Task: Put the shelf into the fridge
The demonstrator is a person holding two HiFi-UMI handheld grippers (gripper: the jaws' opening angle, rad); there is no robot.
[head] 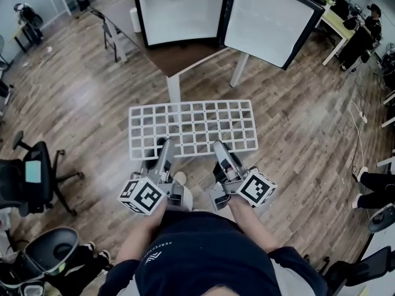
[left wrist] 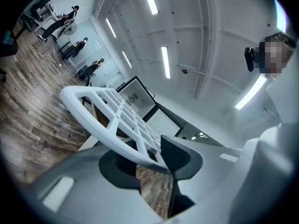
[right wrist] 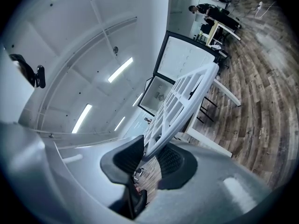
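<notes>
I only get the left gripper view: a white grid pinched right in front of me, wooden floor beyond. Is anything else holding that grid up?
Observer: Yes. In the head view the right gripper grips the same near edge of the shelf, to the right of the left gripper.
Operator: Does it have a proper hold?
Observer: The right gripper view shows its pads pressing the shelf's rim from both sides.
Operator: Is the grid inside the fridge yet?
Observer: No. From above, the shelf hangs level over the floor, short of the table that bears the open fridge.
</notes>
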